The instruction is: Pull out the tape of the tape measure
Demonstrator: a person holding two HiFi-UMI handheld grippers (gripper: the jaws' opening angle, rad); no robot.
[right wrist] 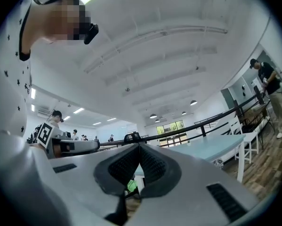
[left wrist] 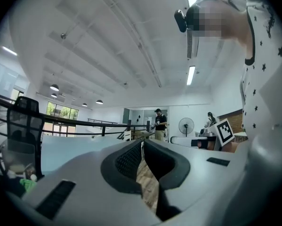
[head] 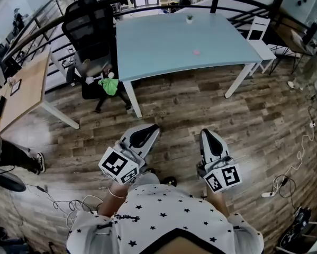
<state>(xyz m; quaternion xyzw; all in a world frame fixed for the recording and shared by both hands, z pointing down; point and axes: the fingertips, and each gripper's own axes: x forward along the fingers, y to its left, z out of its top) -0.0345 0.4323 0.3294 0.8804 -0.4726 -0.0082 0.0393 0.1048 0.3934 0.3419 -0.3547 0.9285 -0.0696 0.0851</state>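
Observation:
In the head view a light blue table (head: 163, 46) stands ahead with a small pink object (head: 196, 52) on it, too small to tell what it is. Both grippers are held close to the person's body over the wooden floor, well short of the table. My left gripper (head: 150, 129) is shut with nothing between its fingers. My right gripper (head: 206, 133) is likewise shut and empty. In the left gripper view the left gripper (left wrist: 142, 143) tilts up, its jaws meeting at the tips. The right gripper (right wrist: 140, 146) looks the same in the right gripper view.
A small potted thing (head: 189, 18) sits at the table's far edge. A black office chair (head: 89, 28) stands at the table's left, with a green object (head: 109, 85) on the floor beside it. A white chair (head: 260, 36), a wooden desk (head: 20, 89), floor cables (head: 285, 181) and a railing surround the area.

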